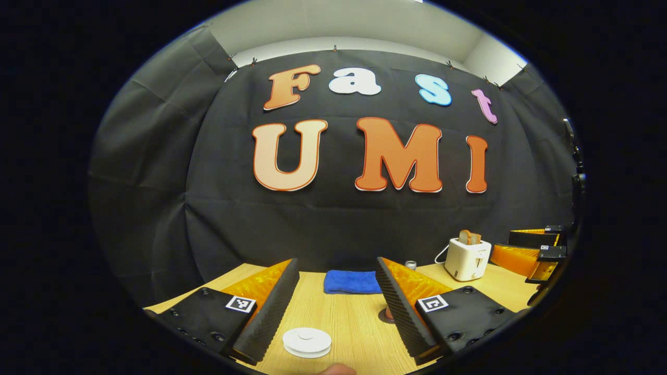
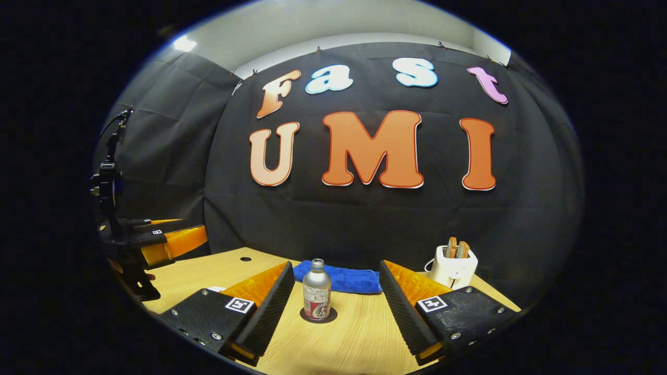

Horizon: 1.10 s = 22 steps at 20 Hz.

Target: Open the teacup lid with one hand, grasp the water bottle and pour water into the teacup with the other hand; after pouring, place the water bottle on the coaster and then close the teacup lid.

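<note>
While both tools are held with fingers apart, the bottle [image 2: 317, 289] is seen upright on a coaster [image 2: 318, 315], before the towel [image 2: 344, 279]; the lid [image 1: 307, 341] lies nearer than the towel on the surface [image 1: 344, 323].

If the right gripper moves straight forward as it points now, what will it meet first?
Probably the water bottle. It stands upright on a dark coaster, centred between the right gripper's open jaws. The blue towel lies behind it. Depth is hard to judge.
</note>
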Each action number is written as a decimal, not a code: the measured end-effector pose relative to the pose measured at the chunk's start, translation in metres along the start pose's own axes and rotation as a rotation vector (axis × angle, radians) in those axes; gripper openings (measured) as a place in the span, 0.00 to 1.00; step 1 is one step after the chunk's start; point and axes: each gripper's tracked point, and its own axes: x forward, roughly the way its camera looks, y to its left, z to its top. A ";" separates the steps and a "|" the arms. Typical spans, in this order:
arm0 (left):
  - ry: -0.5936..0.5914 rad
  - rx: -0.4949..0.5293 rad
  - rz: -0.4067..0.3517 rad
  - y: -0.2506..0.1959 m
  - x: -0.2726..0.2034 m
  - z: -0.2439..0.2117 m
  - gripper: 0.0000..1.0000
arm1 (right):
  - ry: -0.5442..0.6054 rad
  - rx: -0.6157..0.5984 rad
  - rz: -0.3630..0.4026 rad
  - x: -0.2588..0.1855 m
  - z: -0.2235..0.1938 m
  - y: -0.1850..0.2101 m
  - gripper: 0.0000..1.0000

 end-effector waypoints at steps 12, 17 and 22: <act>-0.020 -0.006 0.013 -0.004 -0.015 0.009 0.98 | -0.048 -0.013 -0.068 -0.012 0.011 -0.014 0.98; -0.019 0.000 0.002 -0.007 -0.017 0.007 1.00 | -0.035 -0.035 -0.086 -0.012 0.004 -0.015 0.98; -0.017 -0.001 0.000 -0.005 -0.016 0.006 1.00 | -0.042 -0.039 -0.088 -0.013 0.007 -0.013 0.98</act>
